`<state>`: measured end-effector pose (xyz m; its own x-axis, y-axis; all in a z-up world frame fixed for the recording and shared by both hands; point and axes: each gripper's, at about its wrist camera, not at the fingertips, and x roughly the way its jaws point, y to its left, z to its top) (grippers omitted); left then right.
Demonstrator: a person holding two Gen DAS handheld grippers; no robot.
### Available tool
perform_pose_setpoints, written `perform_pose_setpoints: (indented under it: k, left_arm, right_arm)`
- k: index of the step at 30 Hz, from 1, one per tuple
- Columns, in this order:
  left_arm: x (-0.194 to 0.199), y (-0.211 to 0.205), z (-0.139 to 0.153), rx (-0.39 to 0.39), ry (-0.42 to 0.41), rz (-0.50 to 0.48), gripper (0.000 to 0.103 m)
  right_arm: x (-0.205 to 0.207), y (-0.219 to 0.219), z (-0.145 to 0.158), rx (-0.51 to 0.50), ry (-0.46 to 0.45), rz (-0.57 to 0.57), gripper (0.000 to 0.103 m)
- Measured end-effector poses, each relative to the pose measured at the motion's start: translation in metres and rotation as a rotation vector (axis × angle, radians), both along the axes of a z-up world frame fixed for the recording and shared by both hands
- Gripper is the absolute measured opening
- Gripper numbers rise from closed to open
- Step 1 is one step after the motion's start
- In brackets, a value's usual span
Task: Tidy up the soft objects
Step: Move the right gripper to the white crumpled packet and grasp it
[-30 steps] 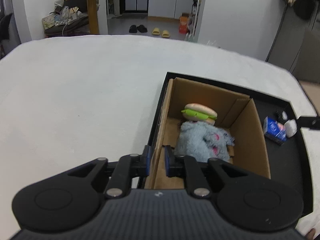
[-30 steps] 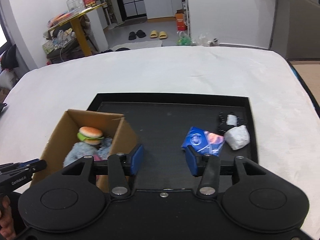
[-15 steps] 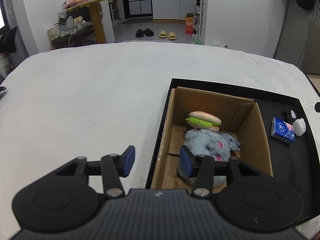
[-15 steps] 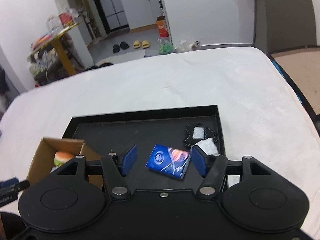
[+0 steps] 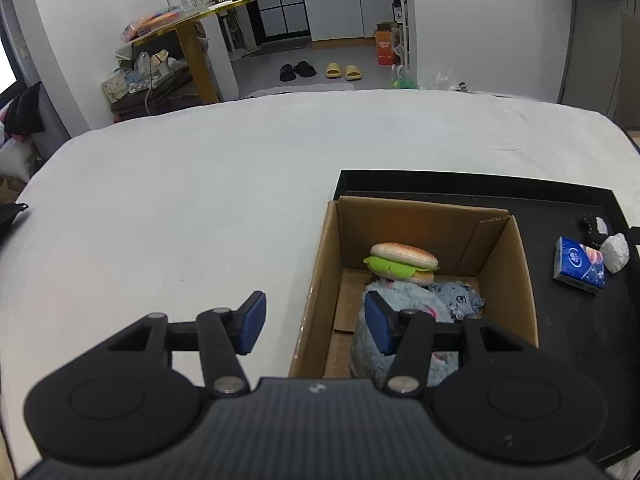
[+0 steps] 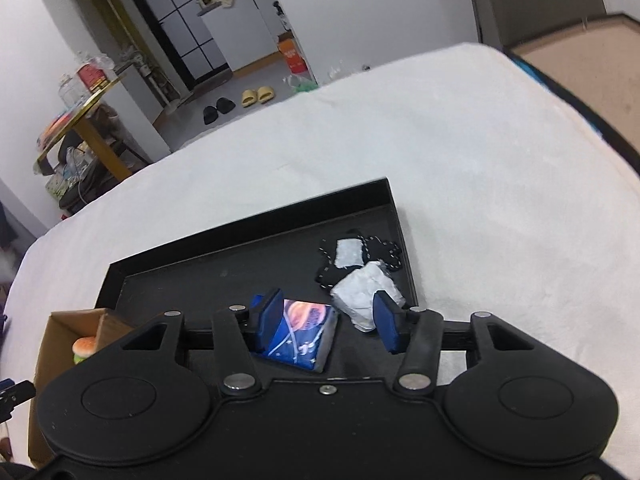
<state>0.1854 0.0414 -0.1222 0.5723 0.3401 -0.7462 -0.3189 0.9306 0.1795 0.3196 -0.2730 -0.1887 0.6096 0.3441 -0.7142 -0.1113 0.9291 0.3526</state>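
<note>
A cardboard box (image 5: 324,280) stands at the left end of a black tray (image 5: 560,200). In it lie a plush burger (image 5: 402,262) and a fluffy blue-grey plush (image 5: 404,300). My left gripper (image 5: 316,322) is open and empty, above the box's left wall. On the tray lie a blue tissue pack (image 6: 304,334), a white crumpled lump (image 6: 360,294) and a black-and-white fabric piece (image 6: 352,254). My right gripper (image 6: 328,322) is open, over the tissue pack and the white lump. The box (image 6: 72,320) and the burger (image 6: 85,349) show at the right wrist view's left edge.
The tray rests on a wide white soft surface (image 5: 180,200). Beyond its far edge are a yellow table (image 5: 192,36) with clutter, slippers (image 5: 320,70) on the floor and white cabinets.
My left gripper has opened from shut and drawn back above the box. My right gripper has moved right, from near the box to over the tissue pack and white lump, and has opened wider.
</note>
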Motion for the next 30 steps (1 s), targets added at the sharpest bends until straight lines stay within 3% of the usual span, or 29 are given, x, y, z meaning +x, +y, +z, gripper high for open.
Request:
perform_pose_setpoints:
  k: [13, 24, 30]
  left_arm:
    - [0.011, -0.007, -0.005, 0.049, 0.036, 0.034, 0.053]
    - [0.006, -0.005, -0.011, 0.046, 0.062, 0.047, 0.053]
    - [-0.006, 0.000, -0.007, 0.046, 0.055, 0.051, 0.053]
  right_arm:
    - [0.027, 0.004, -0.027, -0.034, -0.010, 0.027, 0.049]
    - [0.026, 0.015, -0.034, -0.142, -0.015, 0.102, 0.050]
    - [0.019, 0.008, -0.032, -0.111, 0.036, 0.091, 0.049]
